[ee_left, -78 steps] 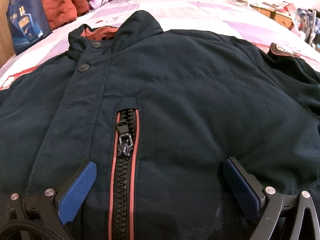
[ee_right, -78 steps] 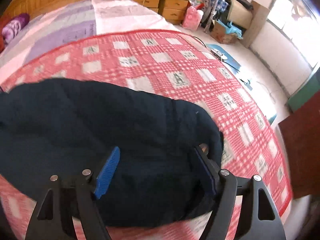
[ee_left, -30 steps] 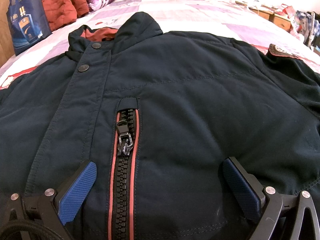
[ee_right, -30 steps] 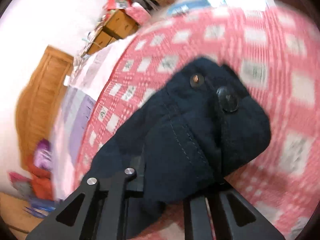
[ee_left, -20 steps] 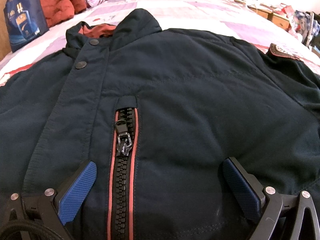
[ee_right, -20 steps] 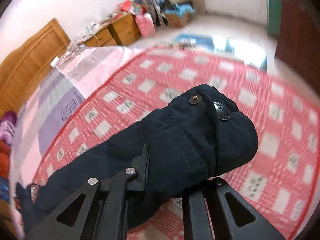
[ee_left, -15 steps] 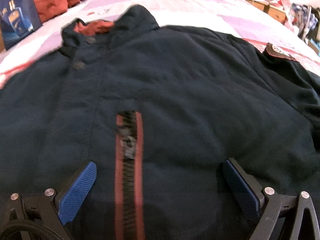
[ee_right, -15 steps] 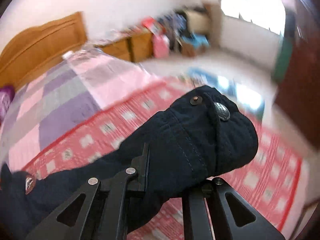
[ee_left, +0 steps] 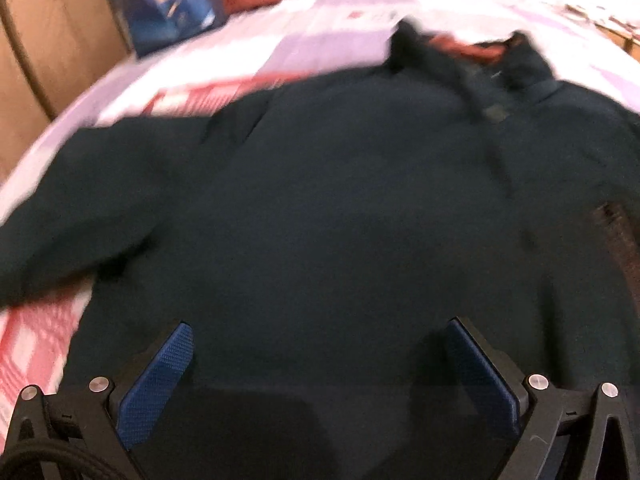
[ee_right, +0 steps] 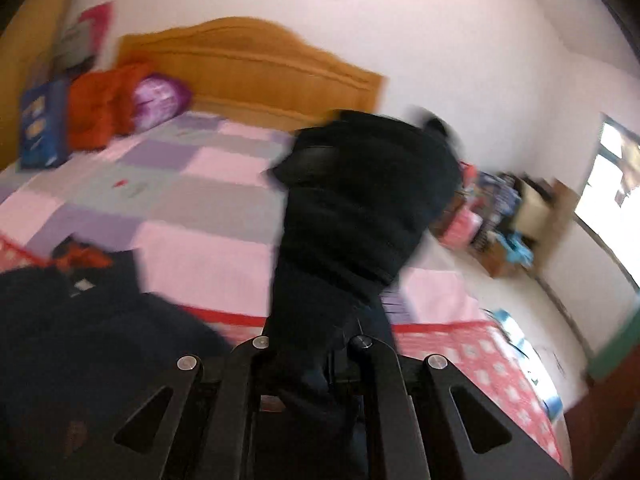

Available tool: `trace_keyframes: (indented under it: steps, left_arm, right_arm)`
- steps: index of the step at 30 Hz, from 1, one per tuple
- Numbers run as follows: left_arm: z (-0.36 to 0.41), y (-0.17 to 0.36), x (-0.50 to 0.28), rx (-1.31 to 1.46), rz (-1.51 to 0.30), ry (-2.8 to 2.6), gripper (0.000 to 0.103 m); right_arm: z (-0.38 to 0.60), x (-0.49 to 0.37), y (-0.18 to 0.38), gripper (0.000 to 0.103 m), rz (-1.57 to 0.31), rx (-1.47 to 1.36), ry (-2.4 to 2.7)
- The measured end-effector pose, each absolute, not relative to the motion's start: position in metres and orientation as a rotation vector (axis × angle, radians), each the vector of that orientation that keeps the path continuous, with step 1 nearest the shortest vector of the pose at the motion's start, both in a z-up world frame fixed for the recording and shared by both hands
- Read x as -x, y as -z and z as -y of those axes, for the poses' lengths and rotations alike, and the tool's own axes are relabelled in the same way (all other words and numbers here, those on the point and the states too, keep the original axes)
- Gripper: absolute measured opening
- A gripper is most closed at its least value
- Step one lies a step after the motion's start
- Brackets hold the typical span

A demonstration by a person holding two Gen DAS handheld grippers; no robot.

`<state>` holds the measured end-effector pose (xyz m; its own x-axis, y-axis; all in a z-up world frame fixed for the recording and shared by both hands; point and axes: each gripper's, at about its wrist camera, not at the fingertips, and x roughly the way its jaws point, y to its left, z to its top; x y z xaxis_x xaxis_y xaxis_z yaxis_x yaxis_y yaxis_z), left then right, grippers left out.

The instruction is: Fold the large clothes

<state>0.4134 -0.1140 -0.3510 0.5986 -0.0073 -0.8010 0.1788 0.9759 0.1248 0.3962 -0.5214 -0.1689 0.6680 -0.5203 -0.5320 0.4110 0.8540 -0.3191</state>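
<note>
The dark jacket (ee_left: 340,220) lies face up on the quilted bed (ee_left: 328,20), collar toward 12 o'clock in the left wrist view.

Change since one second ago: the right gripper (ee_right: 316,344) has lifted the sleeve cuff (ee_right: 360,208) clear of the red checked quilt and rolled upright. Its jaws are clamped together on the cuff, which now stands above the fingers toward 12 o'clock, with the wooden headboard (ee_right: 248,64) behind it. The jacket body sits at 8 o'clock in this view.

The left gripper (ee_left: 320,376) has swept sideways: the zipper, formerly central, is now at 3 o'clock, and the other sleeve (ee_left: 68,216) appears at 9 o'clock. Its jaws stand apart, hovering over the fabric and gripping nothing.

Assessment: the first sleeve fold is under way; the held sleeve is probably being carried across the chest.
</note>
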Motion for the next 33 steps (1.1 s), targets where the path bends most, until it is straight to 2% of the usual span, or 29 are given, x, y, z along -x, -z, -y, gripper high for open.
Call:
trace_keyframes:
  steps: [3,7,16,26,29,33]
  left_arm:
    - [0.093,0.374,-0.418,-0.078,-0.963,0.131,0.103]
    - [0.103,0.377,-0.415,-0.093,-0.919,0.124,0.103]
    - [0.089,0.381,-0.419,-0.019,-0.908,0.163,0.103]
    - [0.084,0.381,-0.413,-0.037,-0.906,0.152,0.103]
    - [0.084,0.380,-0.413,-0.042,-0.907,0.149,0.103]
    - [0.084,0.381,-0.414,-0.045,-0.906,0.147,0.103]
  right_arm:
    - [0.460,-0.430,0.200,0.010,-0.701,0.241,0.440]
    - [0.383,-0.468,0.253,0.010,-0.775,0.342,0.323]
    - [0.308,-0.504,0.344,0.011,-0.865,0.429,0.217]
    - [0.286,-0.475,0.383,0.012,-0.835,0.635,0.106]
    - [0.287,-0.470,0.387,0.018,-0.845,0.650,0.069]
    - [0.283,-0.465,0.387,0.020,-0.839,0.669,0.043]
